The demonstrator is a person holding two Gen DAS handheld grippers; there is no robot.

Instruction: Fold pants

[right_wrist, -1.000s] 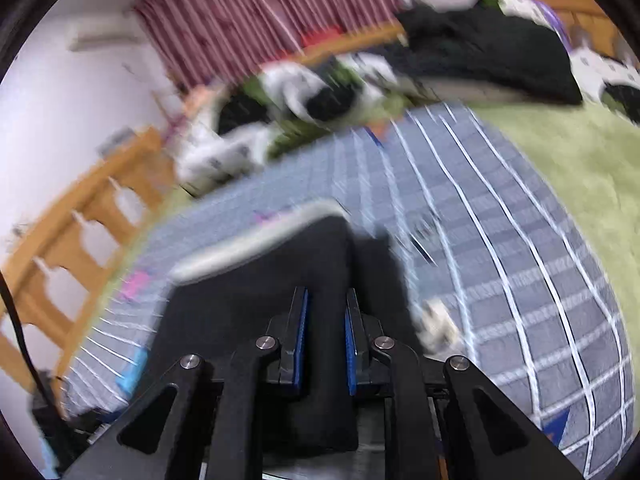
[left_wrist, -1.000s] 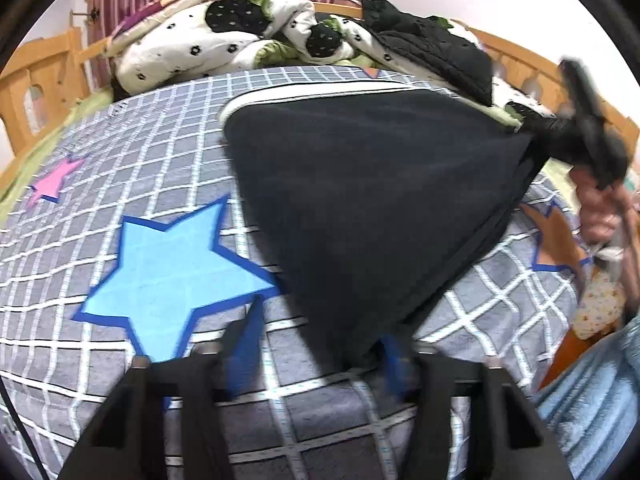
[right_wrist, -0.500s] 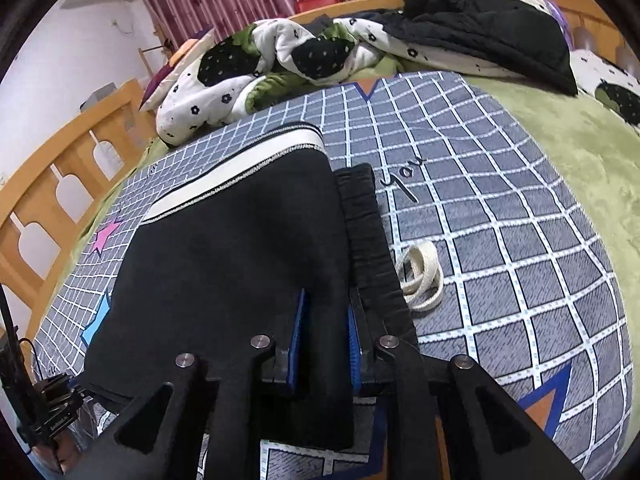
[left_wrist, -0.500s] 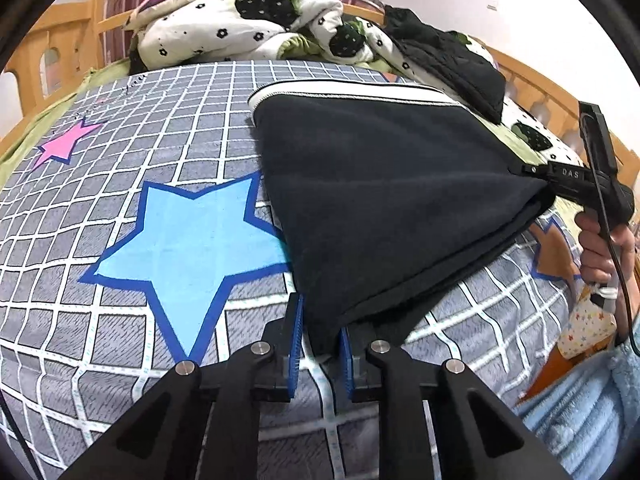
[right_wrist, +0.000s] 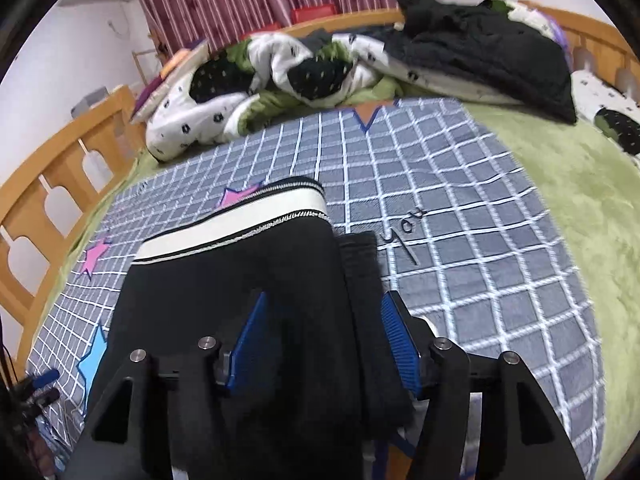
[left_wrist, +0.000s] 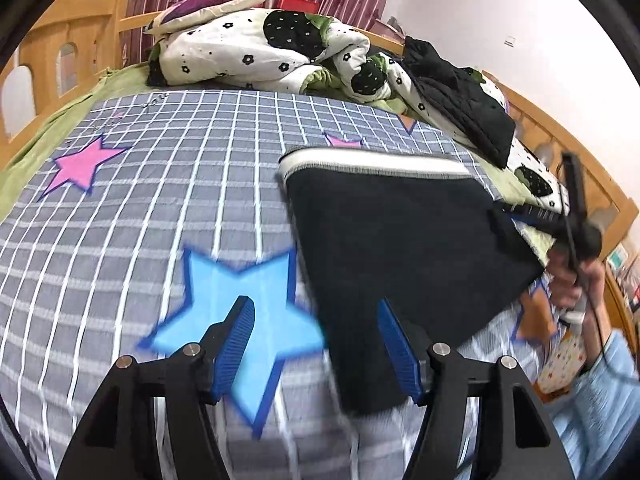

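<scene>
At the bottom of the left wrist view, the left gripper has just let go: its blue-padded fingers, clamped on the cloth's corner half a second ago, now stand apart. The right gripper has likewise spread, cloth lying loose between. The folded black fleece pants with white waistband lie mid-frame on the grey checked star-patterned bed cover; the crumpled white floral quilt sits beyond.

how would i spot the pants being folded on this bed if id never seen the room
Start at the wooden bed frame and go to the grey checked bedspread with stars. The folded pants lie flat in its middle, nearer than the bedding heap. The black jacket is crumpled at the head of the bed, whereas the pants form a neat dark slab with a white striped band along the far edge.
</scene>
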